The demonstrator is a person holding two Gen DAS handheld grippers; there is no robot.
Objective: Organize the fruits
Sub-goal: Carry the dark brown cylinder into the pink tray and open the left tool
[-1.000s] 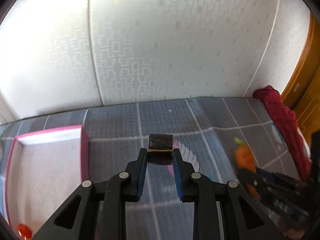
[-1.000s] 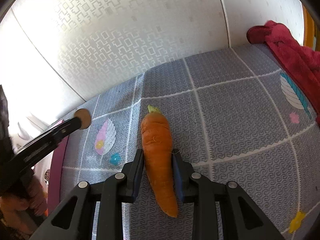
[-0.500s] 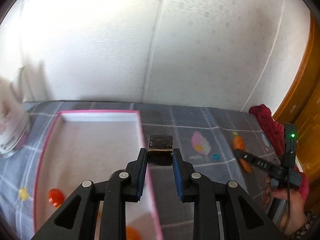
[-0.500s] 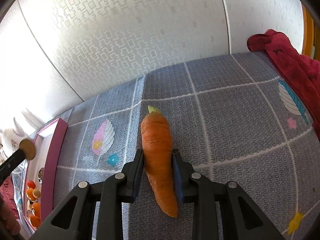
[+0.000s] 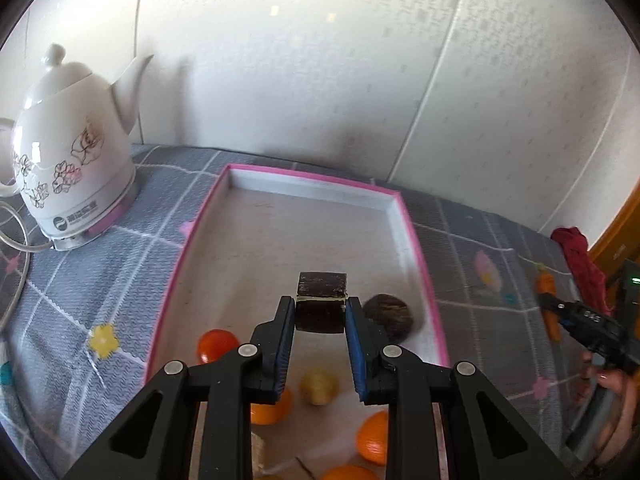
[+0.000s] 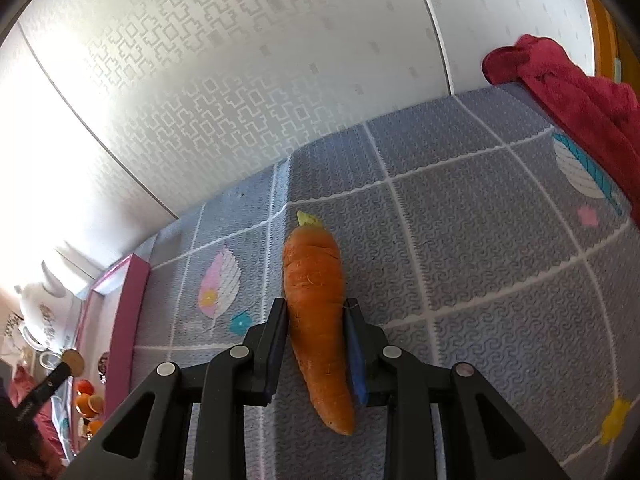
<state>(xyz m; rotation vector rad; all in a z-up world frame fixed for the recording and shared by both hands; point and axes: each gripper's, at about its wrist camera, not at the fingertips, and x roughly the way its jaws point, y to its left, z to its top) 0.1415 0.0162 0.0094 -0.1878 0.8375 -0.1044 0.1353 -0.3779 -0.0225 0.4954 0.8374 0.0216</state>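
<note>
Left gripper (image 5: 321, 314) clamps our dark block (image 5: 321, 305) above the pink tray (image 5: 416, 240); right gripper (image 6: 316, 328) grips our carrot (image 6: 318, 312) over the mat (image 6: 500, 248), right of tray.

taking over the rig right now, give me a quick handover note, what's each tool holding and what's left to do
Left tool: shut on a dark block, held over the pink-rimmed tray.
Right tool: around the carrot, fingers against both its sides; the carrot looks to be lying on the grey mat, not lifted.
In the tray: a tomato, several oranges, a small yellowish fruit and a dark round one.
Nearby: a white kettle left of the tray, a red cloth at the mat's far right.
Left to do: probably set the block down in the tray, then bring the carrot over.
</note>
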